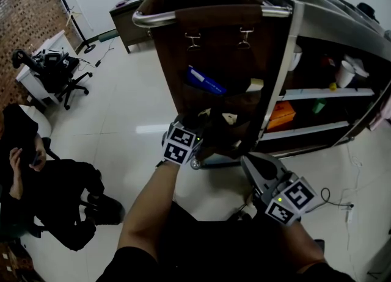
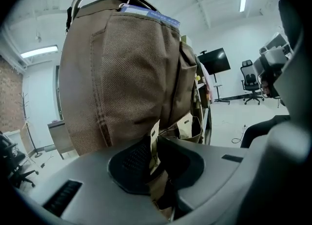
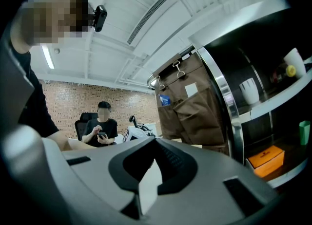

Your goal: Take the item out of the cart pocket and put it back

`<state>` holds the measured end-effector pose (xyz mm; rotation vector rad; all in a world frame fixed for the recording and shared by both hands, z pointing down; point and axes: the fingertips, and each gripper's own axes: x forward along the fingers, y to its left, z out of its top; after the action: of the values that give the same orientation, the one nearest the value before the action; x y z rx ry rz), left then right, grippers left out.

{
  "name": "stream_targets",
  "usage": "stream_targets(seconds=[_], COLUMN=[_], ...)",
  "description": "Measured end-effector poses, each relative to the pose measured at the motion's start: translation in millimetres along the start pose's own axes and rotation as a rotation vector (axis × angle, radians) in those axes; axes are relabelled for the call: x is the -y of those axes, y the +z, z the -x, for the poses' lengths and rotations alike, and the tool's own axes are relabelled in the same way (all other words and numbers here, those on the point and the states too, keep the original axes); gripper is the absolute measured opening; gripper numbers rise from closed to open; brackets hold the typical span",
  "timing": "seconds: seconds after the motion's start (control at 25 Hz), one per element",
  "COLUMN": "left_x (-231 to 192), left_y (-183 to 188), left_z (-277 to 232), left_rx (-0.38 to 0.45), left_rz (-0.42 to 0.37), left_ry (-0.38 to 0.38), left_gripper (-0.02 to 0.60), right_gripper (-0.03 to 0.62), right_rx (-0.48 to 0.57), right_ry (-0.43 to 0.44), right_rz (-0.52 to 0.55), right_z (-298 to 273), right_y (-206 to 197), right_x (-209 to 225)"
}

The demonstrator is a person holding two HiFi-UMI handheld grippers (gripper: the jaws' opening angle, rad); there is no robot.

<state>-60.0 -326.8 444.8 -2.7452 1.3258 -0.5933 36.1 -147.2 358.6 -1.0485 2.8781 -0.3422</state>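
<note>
A cart (image 1: 214, 49) with a brown fabric bag stands before me; a blue packet (image 1: 206, 81) sticks out of its upper pocket. My left gripper (image 1: 194, 125) is at the low pockets, its jaws lost in shadow in the head view. In the left gripper view the left gripper (image 2: 156, 145) is shut on a thin cream card (image 2: 154, 132), pinched upright between the pads, just in front of a low pocket (image 2: 187, 126) holding more cream cards. My right gripper (image 1: 249, 163) hangs lower right, apart from the cart. The right gripper (image 3: 155, 143) is shut with nothing in it.
A metal shelf unit (image 1: 330, 94) stands right of the cart, with an orange box (image 1: 282, 115) and a white cup (image 1: 345, 73). A person (image 1: 43, 183) sits at the left. An office chair (image 1: 58, 73) stands behind. A cable (image 1: 333, 198) lies on the floor at right.
</note>
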Motion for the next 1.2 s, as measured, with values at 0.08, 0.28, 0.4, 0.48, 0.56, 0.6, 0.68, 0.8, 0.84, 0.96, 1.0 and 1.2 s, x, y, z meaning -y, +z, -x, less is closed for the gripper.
stream_targets(seconds=[0.08,0.28,0.4,0.48,0.56,0.6,0.68,0.8,0.84,0.96,1.0,1.2], left_x=[-0.3,-2.4,-1.6,-1.9,-3.0,-3.6,-4.1,-2.4,-1.7,0.9,2.0,10.9], left_y=[3.7,26.0,41.5,52.5,65.6,72.5,86.7,105.4,109.7,121.6,127.1,162.7], left_z=[2.7,20.3,34.6,44.8,55.7,61.3,72.5,90.1,96.0,114.2,121.1,156.0], left_rx=[0.007,0.052,0.070,0.088,0.114,0.129,0.160,0.198,0.205,0.231,0.246,0.325], left_rz=[0.005,0.031,0.025,0.028,0.038,0.046,0.068,0.095,0.094,0.080,0.082,0.076], left_ry=[0.003,0.022,0.038,0.050,0.058,0.059,0.060,0.057,0.060,0.073,0.075,0.082], left_gripper=[0.043,0.043,0.043,0.043,0.041,0.043,0.043,0.043,0.042,0.043,0.042,0.043], right_gripper=[0.015,0.015,0.015,0.015,0.015,0.015,0.015,0.015,0.015,0.015,0.015,0.015], right_rx=[0.000,0.006,0.014,0.019,0.023,0.024,0.027,0.029,0.029,0.027,0.026,0.032], right_ry=[-0.001,0.002,0.006,0.010,0.014,0.016,0.018,0.020,0.021,0.019,0.019,0.021], right_rz=[0.000,0.001,0.002,0.004,0.006,0.006,0.008,0.012,0.013,0.014,0.015,0.022], right_z=[0.6,2.1,2.9,3.8,5.0,5.8,7.9,10.8,11.9,16.6,17.8,20.0], right_y=[-0.1,2.1,4.0,5.2,6.3,6.7,7.5,8.2,8.2,7.9,8.2,11.7], right_x=[-0.4,-3.6,-6.1,-7.9,-10.7,-12.3,-14.9,-17.3,-17.9,-19.0,-19.0,-18.7])
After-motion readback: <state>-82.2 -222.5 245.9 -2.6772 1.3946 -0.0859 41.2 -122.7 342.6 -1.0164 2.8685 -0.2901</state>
